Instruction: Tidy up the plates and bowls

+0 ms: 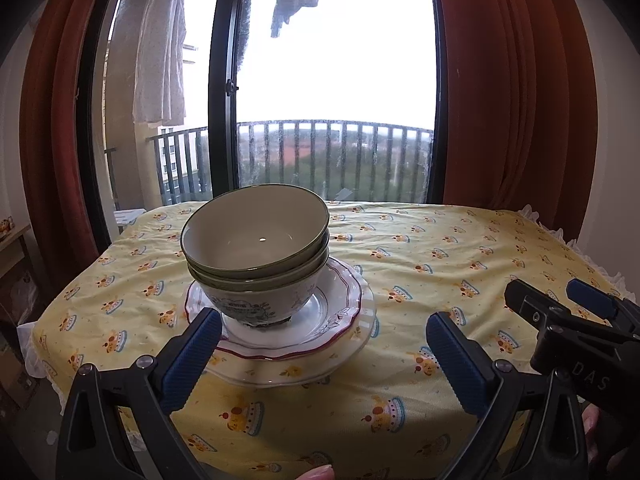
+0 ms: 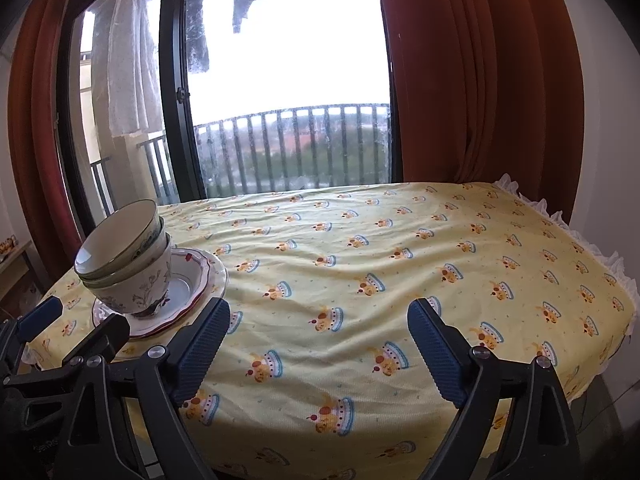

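Observation:
Nested white bowls (image 1: 256, 248) with green rims and a flower pattern stand stacked on red-rimmed white plates (image 1: 340, 312) on the yellow tablecloth. My left gripper (image 1: 320, 344) is open and empty, just in front of the stack. In the right wrist view the stacked bowls (image 2: 128, 264) and the plates (image 2: 200, 280) sit at the left. My right gripper (image 2: 320, 332) is open and empty over bare cloth, to the right of the stack. The right gripper also shows in the left wrist view (image 1: 556, 300).
The table (image 2: 400, 248) has a yellow cloth with a cake print and a frilled edge. Behind it are a glass balcony door (image 1: 328, 100), red curtains (image 1: 512, 100) and hanging laundry. A low shelf (image 1: 12, 240) stands at the left.

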Available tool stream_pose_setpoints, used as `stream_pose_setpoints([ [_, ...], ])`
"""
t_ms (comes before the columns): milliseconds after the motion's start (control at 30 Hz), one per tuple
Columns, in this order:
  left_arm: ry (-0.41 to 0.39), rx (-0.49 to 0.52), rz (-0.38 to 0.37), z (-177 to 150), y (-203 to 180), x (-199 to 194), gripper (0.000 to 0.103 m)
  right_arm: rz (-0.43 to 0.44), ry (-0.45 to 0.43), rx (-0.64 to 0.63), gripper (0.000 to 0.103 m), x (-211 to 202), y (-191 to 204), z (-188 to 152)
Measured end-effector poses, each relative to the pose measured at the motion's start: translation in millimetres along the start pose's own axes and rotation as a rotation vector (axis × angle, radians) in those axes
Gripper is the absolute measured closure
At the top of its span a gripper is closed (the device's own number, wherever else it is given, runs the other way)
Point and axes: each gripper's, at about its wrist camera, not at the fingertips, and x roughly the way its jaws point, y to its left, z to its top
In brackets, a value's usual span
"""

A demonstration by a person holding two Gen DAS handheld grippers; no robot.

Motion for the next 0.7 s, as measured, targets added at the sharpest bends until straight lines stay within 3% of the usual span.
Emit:
stream_pose_setpoints([
  [700,0.013,-0.008,-0.015,-2.1,4.2,1.1,0.0,-0.033,0.002,-0.014,0.01,-0.4,5.6,-4.5],
])
